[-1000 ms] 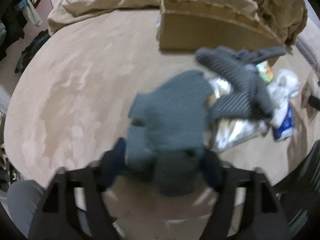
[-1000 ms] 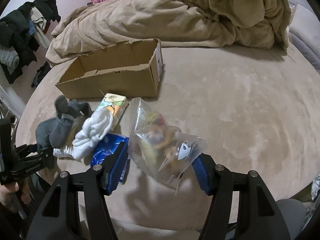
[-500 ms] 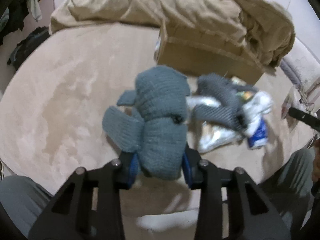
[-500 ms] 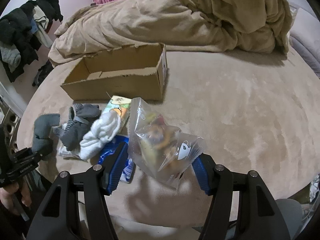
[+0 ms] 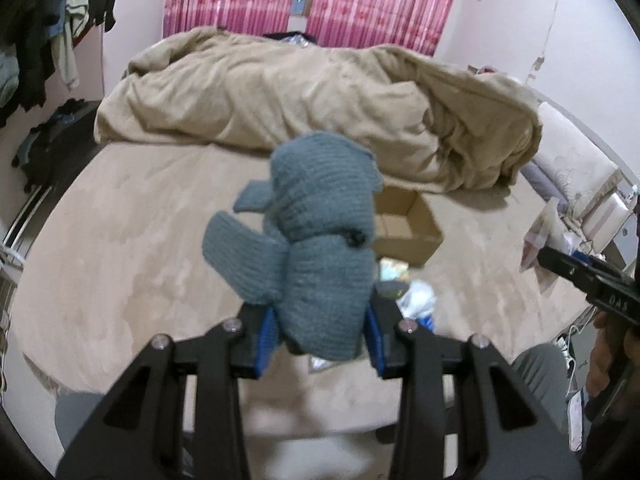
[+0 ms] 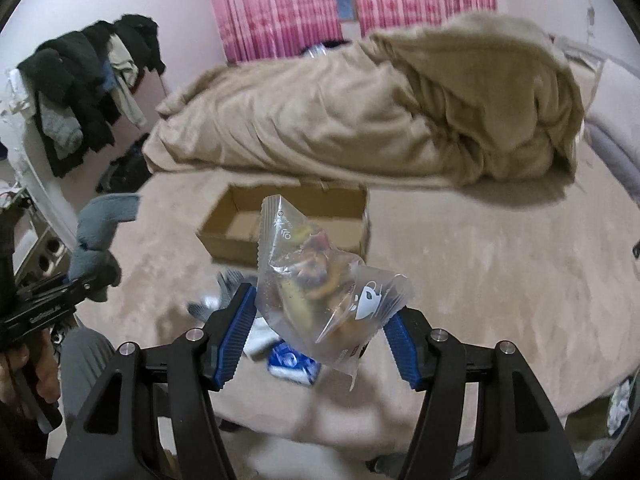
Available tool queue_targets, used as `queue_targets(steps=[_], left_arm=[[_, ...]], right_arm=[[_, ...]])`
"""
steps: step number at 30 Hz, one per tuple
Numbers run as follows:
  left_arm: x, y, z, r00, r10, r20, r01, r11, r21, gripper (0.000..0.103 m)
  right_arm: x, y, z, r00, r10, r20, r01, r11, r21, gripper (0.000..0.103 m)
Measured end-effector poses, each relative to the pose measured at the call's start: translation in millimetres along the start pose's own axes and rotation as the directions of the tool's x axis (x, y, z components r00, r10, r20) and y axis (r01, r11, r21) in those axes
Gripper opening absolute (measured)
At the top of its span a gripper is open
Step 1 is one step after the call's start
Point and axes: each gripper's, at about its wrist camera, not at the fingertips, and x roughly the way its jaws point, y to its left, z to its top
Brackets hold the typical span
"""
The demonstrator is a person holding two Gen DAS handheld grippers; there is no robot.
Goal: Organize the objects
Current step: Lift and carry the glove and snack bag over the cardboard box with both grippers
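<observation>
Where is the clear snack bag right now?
The clear snack bag is held up between the right gripper's blue pads in the right wrist view, in front of the open cardboard box on the bed.

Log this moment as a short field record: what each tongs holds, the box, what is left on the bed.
left tongs: shut on grey knit sock bundle, lifted
right tongs: shut on clear snack bag, lifted
cardboard box: open, looks empty where visible
left on bed: white sock, blue packet, partly hidden
background: beige blanket
</observation>
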Motion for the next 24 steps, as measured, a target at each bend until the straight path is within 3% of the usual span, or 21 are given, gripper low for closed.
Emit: queue_targets(steps=[4,10,18,24], left_arm=[[7.7,-8.7,22.8,1.000,0.002,0.023,-0.003,1.000,0.020,0.038],[43.3,-20.4,52.2,1.000,0.014,-0.005,-0.014,0.999,0.043,0.039],[121.9,-42.7,68.4,0.999,-0.029,-0.028,0.031,0.996,0.082,0.040],[193.9,-44.9,65.3,0.994,-0.026,-0.107,0.035,0.996,0.082,0.041]], right_arm=[[2.5,1.1,16.1,0.999,0.001,0.033,0.000,1.000,-0.017,0.065],[32.9,-5.9,33.6,1.000,-0.001,0.027,0.002,1.000,-0.022,0.065],[114.1,-27.2,51.5,1.000,-0.004,-0.025,0.004,1.000,-0.003,0.065],[174.7,-35.7,55.0,0.997,-0.002,-0.080,0.001,1.000,-0.015,0.066]])
